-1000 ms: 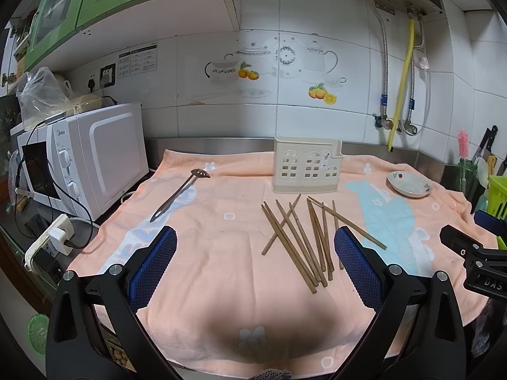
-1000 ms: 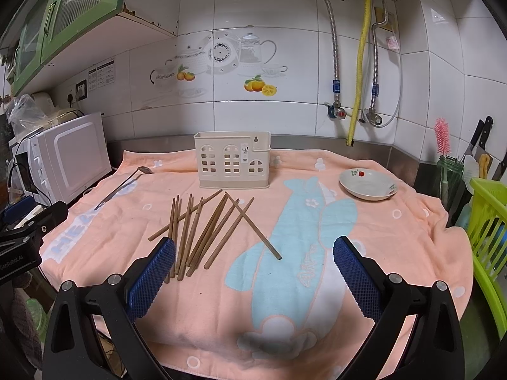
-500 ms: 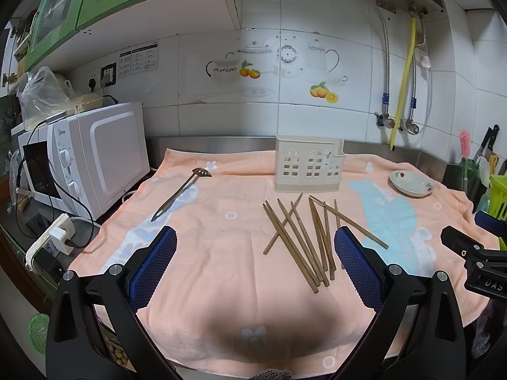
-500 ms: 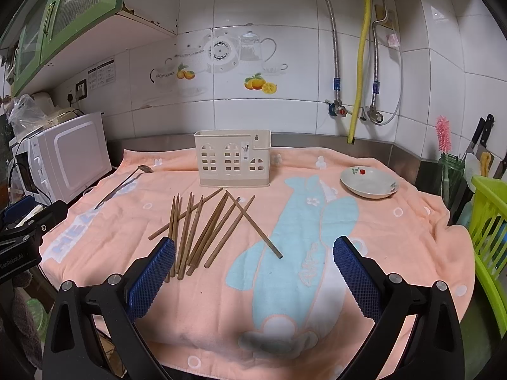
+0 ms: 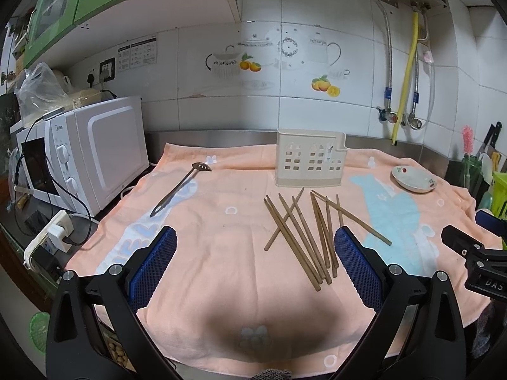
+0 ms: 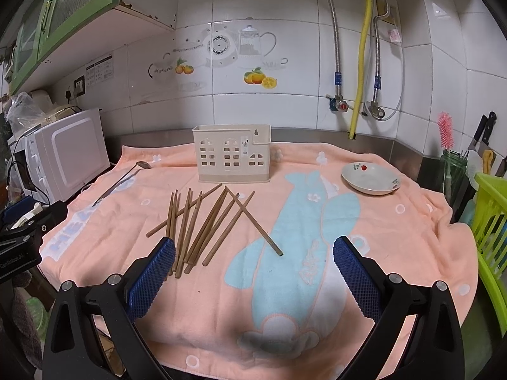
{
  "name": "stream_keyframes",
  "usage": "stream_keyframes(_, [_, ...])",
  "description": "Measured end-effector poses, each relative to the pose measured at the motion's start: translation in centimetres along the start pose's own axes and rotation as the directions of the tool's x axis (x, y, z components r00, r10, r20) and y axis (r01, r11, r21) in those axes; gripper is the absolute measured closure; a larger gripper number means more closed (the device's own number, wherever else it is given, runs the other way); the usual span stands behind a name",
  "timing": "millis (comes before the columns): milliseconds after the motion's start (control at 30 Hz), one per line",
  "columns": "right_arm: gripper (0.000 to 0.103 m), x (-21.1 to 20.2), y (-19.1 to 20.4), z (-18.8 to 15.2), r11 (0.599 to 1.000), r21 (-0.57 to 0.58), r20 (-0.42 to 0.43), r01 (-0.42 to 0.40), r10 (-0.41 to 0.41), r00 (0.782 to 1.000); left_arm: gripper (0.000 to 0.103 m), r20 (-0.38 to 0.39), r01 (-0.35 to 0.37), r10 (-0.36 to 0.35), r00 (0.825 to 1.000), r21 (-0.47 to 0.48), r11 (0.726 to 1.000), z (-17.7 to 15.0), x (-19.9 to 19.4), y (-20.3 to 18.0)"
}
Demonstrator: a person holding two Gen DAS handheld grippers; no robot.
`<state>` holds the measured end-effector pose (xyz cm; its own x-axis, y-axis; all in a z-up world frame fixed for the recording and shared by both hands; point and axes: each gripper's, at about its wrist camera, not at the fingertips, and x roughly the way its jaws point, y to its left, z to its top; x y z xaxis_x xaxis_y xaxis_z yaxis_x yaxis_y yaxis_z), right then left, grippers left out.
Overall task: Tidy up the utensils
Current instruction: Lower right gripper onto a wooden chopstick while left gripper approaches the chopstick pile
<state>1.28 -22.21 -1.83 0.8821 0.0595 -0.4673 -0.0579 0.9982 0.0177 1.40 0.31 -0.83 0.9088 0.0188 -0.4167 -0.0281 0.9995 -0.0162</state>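
Several wooden chopsticks lie scattered on the peach towel; they also show in the right wrist view. A cream utensil holder stands upright behind them, also in the right wrist view. A slotted metal spoon lies at the left, also in the right wrist view. My left gripper is open and empty above the towel's near edge. My right gripper is open and empty, to the right of the chopsticks.
A white microwave stands at the left edge. A small white dish sits at the back right. A green rack stands past the towel's right edge. A power strip lies left of the towel.
Both views shifted only slightly; nothing on the towel moved. Both grippers stay open.
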Motion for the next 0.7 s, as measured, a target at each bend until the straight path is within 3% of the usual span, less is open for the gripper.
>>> stream_keyframes(333, [0.007, 2.0, 0.0, -0.1, 1.0, -0.002, -0.045, -0.014, 0.013, 0.999, 0.005, -0.087, 0.0, -0.001, 0.996, -0.006, 1.0, -0.4, 2.2, 0.2])
stream_keyframes(700, [0.007, 4.5, -0.2, -0.4, 1.0, -0.004, -0.102, -0.023, 0.023, 0.995, 0.005, -0.194, 0.005, -0.007, 0.981, -0.012, 1.0, -1.0, 5.4, 0.0])
